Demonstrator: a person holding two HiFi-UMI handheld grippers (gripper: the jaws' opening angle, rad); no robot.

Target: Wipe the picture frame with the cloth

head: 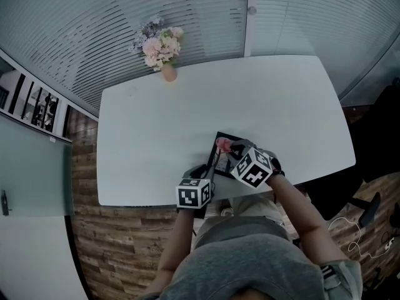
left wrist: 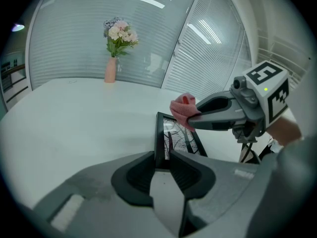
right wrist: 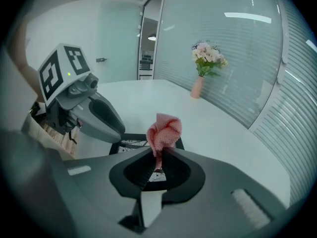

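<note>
left gripper view: the left gripper (left wrist: pixel 162 158) has its fingers clenched on the picture frame's (left wrist: pixel 176 140) near edge, low on the surface (left wrist: pixel 74 118). the right gripper's (left wrist: pixel 195 117) fingers pinch the cloth (left wrist: pixel 181 109) at the frame's far end, contact unclear.

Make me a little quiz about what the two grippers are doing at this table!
1. True or false: the right gripper holds a pink cloth.
2. What is clamped in the left gripper? A: a cup. B: the frame. C: a book.
3. Fill the gap: the flowers stand in a ___ at the far edge of the table.
Key: 1 true; 2 B; 3 vase.
</note>
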